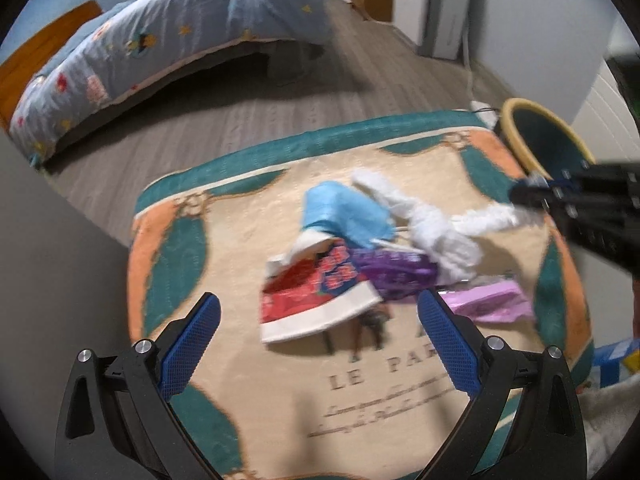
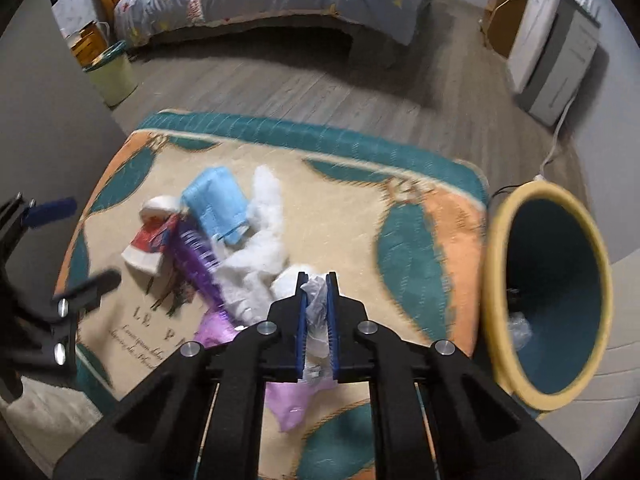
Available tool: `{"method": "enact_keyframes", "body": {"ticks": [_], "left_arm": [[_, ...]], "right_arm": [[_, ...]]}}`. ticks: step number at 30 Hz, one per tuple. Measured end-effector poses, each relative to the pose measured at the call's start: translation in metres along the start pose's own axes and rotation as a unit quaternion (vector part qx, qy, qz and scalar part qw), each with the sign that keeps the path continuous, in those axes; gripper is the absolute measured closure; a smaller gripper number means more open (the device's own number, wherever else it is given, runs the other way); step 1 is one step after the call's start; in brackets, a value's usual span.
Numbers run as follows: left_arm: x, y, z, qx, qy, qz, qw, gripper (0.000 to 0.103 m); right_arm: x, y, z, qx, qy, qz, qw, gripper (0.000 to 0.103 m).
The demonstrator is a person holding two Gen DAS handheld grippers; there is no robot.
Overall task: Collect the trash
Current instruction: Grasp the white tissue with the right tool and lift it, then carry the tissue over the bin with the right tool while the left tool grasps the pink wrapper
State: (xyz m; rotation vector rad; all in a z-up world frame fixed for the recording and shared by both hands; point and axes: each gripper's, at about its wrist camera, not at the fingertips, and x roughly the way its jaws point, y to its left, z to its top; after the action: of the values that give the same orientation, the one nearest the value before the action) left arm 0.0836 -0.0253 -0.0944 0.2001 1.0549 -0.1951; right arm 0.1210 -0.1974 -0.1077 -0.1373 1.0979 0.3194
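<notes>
Crumpled clear plastic scrap [image 2: 316, 300], pinched between the blue pads of the right gripper [image 2: 317, 280], over the beige-and-teal rug [image 2: 360, 184]. Yellow-rimmed teal bin [image 2: 552, 292], at three o'clock of it. Left gripper [image 1: 320, 312], jaws wide, empty, above the red-and-white wrapper [image 1: 312, 300], with the blue face mask [image 1: 340, 212] and white tissue [image 1: 432, 220] beyond.

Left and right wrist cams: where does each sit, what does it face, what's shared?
Left wrist: on the left gripper, angled down at the rug and trash pile; own open fingers show, right gripper at right edge.
Right wrist: on the right gripper, facing rug and bin; own jaws shut on clear plastic, left gripper at left edge.
Shared: rug, blue mask, purple wrapper, bin, bed.
</notes>
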Motion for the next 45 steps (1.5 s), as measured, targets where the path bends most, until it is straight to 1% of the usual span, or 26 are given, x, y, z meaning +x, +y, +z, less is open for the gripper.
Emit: {"method": "enact_keyframes", "body": {"ticks": [3, 6, 7, 10, 11, 14, 15, 16, 19, 20, 22, 24, 27, 30, 32, 33, 34, 35, 36, 37, 38, 45], "left_arm": [[0.007, -0.021, -0.005, 0.026, 0.002, -0.011, 0.9996, 0.005], [0.018, -0.052, -0.012, 0.063, 0.005, -0.022, 0.9978, 0.005], [0.02, -0.061, -0.014, 0.067, 0.003, -0.028, 0.9974, 0.005], [0.028, -0.081, -0.018, 0.072, 0.001, -0.052, 0.996, 0.006], [0.032, -0.089, -0.02, 0.081, 0.002, -0.058, 0.995, 0.006], [0.042, -0.111, -0.024, 0.122, 0.002, -0.061, 0.9907, 0.009], [0.045, -0.117, -0.024, 0.134, 0.002, -0.061, 0.9891, 0.011], [0.046, -0.119, -0.023, 0.139, 0.002, -0.062, 0.9884, 0.017], [0.051, -0.123, -0.02, 0.149, 0.004, -0.067, 0.9866, 0.023], [0.053, -0.124, -0.018, 0.152, 0.005, -0.075, 0.9855, 0.026], [0.058, -0.124, -0.016, 0.151, 0.019, -0.086, 0.9845, 0.044], [0.062, -0.124, -0.016, 0.145, 0.041, -0.103, 0.9831, 0.051], [0.062, -0.128, -0.016, 0.147, 0.05, -0.121, 0.9803, 0.052], [0.063, -0.128, -0.013, 0.144, 0.045, -0.114, 0.982, 0.052], [0.065, -0.129, -0.012, 0.135, 0.049, -0.119, 0.9825, 0.056], [0.066, -0.13, -0.012, 0.139, 0.049, -0.118, 0.9821, 0.069], [0.066, -0.13, -0.011, 0.144, 0.048, -0.114, 0.9817, 0.079], [0.066, -0.131, -0.01, 0.152, 0.045, -0.11, 0.9812, 0.079], [0.065, -0.132, -0.008, 0.156, 0.042, -0.11, 0.9808, 0.081], [0.064, -0.133, -0.006, 0.158, 0.037, -0.11, 0.9806, 0.087], [0.06, -0.133, -0.005, 0.157, 0.031, -0.111, 0.9807, 0.089], [0.037, -0.126, 0.016, 0.128, -0.012, -0.115, 0.9851, 0.09]], "right_arm": [[-0.009, -0.014, 0.006, 0.025, -0.013, 0.007, 1.0, 0.095], [-0.018, -0.025, 0.008, 0.041, -0.019, 0.002, 0.999, 0.095], [-0.02, -0.03, 0.009, 0.046, -0.021, 0.003, 0.999, 0.095], [-0.019, -0.037, 0.008, 0.056, -0.018, 0.005, 0.998, 0.095], [-0.019, -0.039, 0.007, 0.058, -0.015, 0.004, 0.998, 0.095], [-0.017, -0.044, 0.003, 0.061, -0.01, 0.007, 0.998, 0.095], [-0.018, -0.045, 0.003, 0.06, -0.01, 0.007, 0.998, 0.095], [-0.018, -0.046, 0.002, 0.059, -0.011, 0.008, 0.998, 0.095], [-0.018, -0.049, 0.0, 0.054, -0.01, 0.013, 0.998, 0.095], [-0.018, -0.049, 0.0, 0.053, -0.009, 0.014, 0.998, 0.095], [-0.017, -0.053, -0.002, 0.051, -0.006, 0.013, 0.999, 0.095], [-0.018, -0.057, -0.002, 0.054, -0.005, 0.014, 0.998, 0.095], [-0.019, -0.065, -0.003, 0.06, -0.004, 0.02, 0.998, 0.095], [-0.022, -0.07, -0.001, 0.063, -0.007, 0.018, 0.998, 0.095], [-0.024, -0.073, 0.0, 0.068, -0.011, 0.02, 0.997, 0.095], [-0.025, -0.074, 0.0, 0.067, -0.012, 0.019, 0.997, 0.095], [-0.027, -0.074, 0.0, 0.064, -0.015, 0.015, 0.998, 0.095], [-0.028, -0.076, 0.0, 0.063, -0.016, 0.014, 0.998, 0.095], [-0.029, -0.077, 0.0, 0.062, -0.018, 0.014, 0.998, 0.095], [-0.031, -0.079, 0.0, 0.065, -0.02, 0.015, 0.998, 0.095], [-0.033, -0.082, 0.001, 0.068, -0.023, 0.014, 0.997, 0.095], [-0.056, -0.105, 0.009, 0.108, -0.055, 0.021, 0.992, 0.095]]}}
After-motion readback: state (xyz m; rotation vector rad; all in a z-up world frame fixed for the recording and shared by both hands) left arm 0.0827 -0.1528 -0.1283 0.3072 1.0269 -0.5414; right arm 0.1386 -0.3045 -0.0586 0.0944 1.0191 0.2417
